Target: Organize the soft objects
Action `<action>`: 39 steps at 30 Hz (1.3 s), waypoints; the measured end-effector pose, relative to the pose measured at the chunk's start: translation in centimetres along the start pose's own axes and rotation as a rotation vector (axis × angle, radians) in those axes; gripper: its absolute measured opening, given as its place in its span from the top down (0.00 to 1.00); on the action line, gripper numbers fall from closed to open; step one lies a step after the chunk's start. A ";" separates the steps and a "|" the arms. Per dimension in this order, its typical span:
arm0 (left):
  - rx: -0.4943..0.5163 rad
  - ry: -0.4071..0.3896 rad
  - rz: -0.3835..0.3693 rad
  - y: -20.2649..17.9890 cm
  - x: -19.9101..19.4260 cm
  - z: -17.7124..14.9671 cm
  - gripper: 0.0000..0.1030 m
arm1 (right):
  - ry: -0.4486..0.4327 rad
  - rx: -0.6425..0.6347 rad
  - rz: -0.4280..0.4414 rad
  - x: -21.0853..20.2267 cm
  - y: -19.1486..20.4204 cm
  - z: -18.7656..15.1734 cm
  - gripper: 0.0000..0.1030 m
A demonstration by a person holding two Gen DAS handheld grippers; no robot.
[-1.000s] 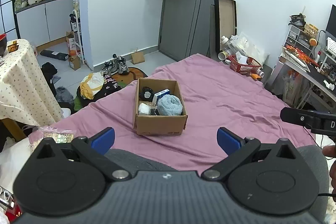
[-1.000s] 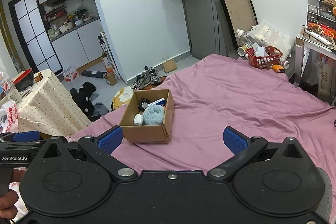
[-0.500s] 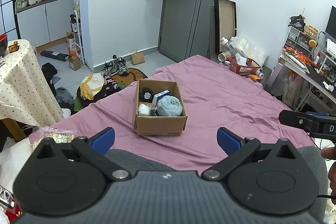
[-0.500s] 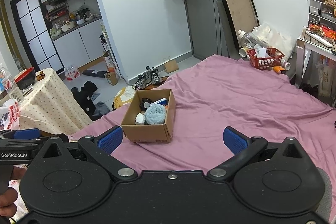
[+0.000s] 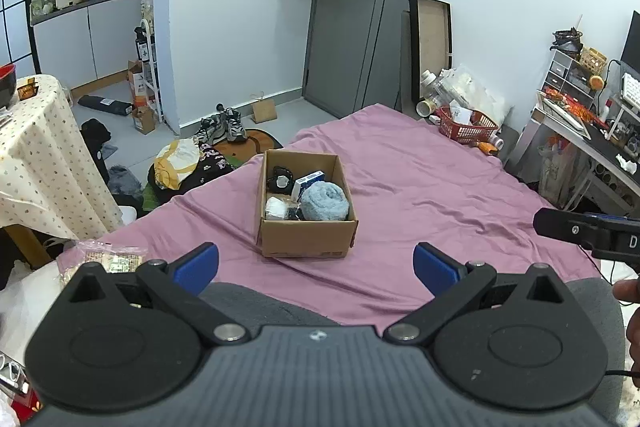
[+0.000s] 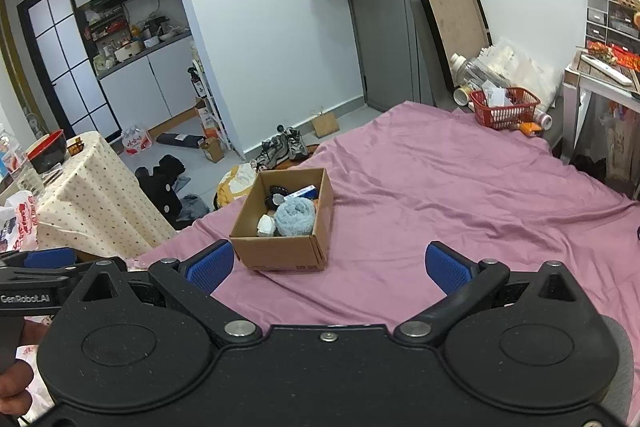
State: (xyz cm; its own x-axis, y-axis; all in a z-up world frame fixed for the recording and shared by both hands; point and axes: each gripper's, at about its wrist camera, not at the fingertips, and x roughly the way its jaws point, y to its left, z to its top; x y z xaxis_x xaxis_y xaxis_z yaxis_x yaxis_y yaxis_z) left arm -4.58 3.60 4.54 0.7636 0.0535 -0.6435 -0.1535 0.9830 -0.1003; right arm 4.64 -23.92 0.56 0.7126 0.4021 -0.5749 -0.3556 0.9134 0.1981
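Note:
A cardboard box stands on the pink bedsheet. Inside lie a rolled light-blue towel, a white bundle, a black item and a blue-and-white packet. My left gripper is open, hanging short of the box with nothing between its blue pads. My right gripper is open too, just right of the box's near corner. Each gripper shows at the edge of the other's view.
A table with a dotted cloth stands left of the bed. Shoes and bags lie on the floor beyond the box. A red basket sits at the bed's far corner, a desk to the right.
Both grippers have pulled back and up slightly, so the box sits a little farther away in both views. Both stay open.

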 end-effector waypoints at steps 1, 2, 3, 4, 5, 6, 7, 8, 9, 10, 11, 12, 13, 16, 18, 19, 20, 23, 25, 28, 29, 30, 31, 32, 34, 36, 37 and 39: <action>-0.003 0.000 -0.002 0.0 0.0 0.0 0.00 | 0.002 0.000 0.001 0.1 0.0 0.0 0.00; -0.006 0.001 -0.004 0.1 0.0 0.0 0.00 | 0.003 -0.003 0.002 0.1 0.0 0.0 0.00; -0.010 0.002 -0.006 0.1 0.0 0.1 0.00 | 0.003 -0.005 0.001 0.2 0.0 0.0 0.00; -0.013 0.002 -0.009 0.1 -0.1 0.1 0.00 | 0.002 -0.007 0.001 0.1 0.1 0.0 0.00; -0.015 0.001 -0.013 0.2 -0.1 0.1 0.00 | 0.001 -0.007 0.002 0.1 0.1 0.0 0.00; -0.015 -0.001 -0.014 0.2 -0.2 0.1 0.00 | 0.003 -0.005 0.003 0.1 0.1 0.0 0.00; -0.013 -0.002 -0.011 0.2 -0.3 0.2 0.00 | 0.003 -0.003 0.003 0.2 0.1 0.0 0.00; -0.012 -0.003 -0.008 0.3 -0.3 0.2 0.00 | 0.004 -0.002 0.002 0.2 0.2 0.0 0.00; -0.012 -0.003 -0.008 0.3 -0.3 0.2 0.00 | 0.003 -0.003 0.001 0.2 0.2 0.0 0.00; -0.012 -0.003 -0.010 0.3 -0.3 0.2 0.00 | 0.003 -0.003 0.002 0.2 0.2 0.0 0.00; -0.013 -0.003 -0.010 0.3 -0.4 0.2 0.00 | 0.004 0.001 0.009 0.2 0.2 0.0 0.00; -0.014 -0.003 -0.008 0.3 -0.3 0.2 0.00 | 0.006 0.004 0.016 0.2 0.2 0.0 0.00; -0.015 -0.004 -0.007 0.3 -0.4 0.2 0.00 | 0.005 0.007 0.019 0.2 0.2 0.0 0.00; -0.017 -0.003 -0.004 0.3 -0.3 0.1 0.00 | 0.001 -0.003 0.009 0.2 0.4 0.0 0.00; -0.018 -0.001 -0.004 0.4 -0.2 0.1 0.00 | 0.006 0.003 0.006 0.4 0.3 0.0 0.00; -0.016 0.000 -0.004 0.3 -0.2 0.1 0.00 | 0.009 0.006 -0.001 0.5 0.2 0.0 0.00; -0.016 0.000 -0.003 0.4 -0.2 0.1 0.00 | 0.010 0.005 -0.005 0.5 0.2 0.0 0.00; -0.014 0.000 -0.002 0.4 -0.1 0.0 0.00 | 0.012 0.007 -0.006 0.6 0.0 0.0 0.00; -0.016 0.001 -0.003 0.4 -0.1 0.0 0.00 | 0.010 0.004 -0.007 0.6 0.0 -0.1 0.00; -0.015 0.004 -0.002 0.4 -0.1 0.0 0.00 | 0.011 0.004 -0.009 0.7 -0.2 -0.1 0.00; -0.015 0.006 -0.003 0.4 0.0 -0.1 0.00 | 0.012 0.005 -0.009 0.7 -0.2 -0.1 0.00; -0.014 0.007 -0.004 0.3 0.0 -0.1 0.00 | 0.011 0.004 -0.009 0.7 -0.2 -0.1 0.00; -0.013 0.008 -0.007 0.2 0.0 -0.1 0.00 | 0.011 0.003 -0.008 0.8 -0.3 -0.1 0.00; -0.013 0.007 -0.007 0.2 0.1 -0.2 0.00 | 0.012 0.003 -0.009 0.7 -0.2 -0.1 0.00; -0.013 0.007 -0.001 0.4 0.3 -0.2 0.00 | 0.014 0.004 -0.010 0.8 -0.3 -0.1 0.00; -0.007 0.008 0.000 0.3 0.4 -0.2 0.00 | 0.015 0.001 -0.007 0.9 -0.2 -0.1 0.00; -0.008 0.010 -0.004 0.3 0.5 -0.3 0.00 | 0.015 0.000 -0.006 0.9 -0.1 -0.2 0.00; -0.015 0.015 -0.009 0.4 0.7 -0.2 0.00 | 0.018 0.000 -0.007 1.0 0.0 -0.3 0.00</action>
State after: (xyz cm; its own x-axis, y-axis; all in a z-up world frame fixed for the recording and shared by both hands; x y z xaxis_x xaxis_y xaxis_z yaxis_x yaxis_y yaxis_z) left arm -4.29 4.04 3.91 0.7555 0.0424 -0.6537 -0.1565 0.9807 -0.1172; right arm 5.13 -23.54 -0.25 0.7038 0.3946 -0.5908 -0.3509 0.9161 0.1939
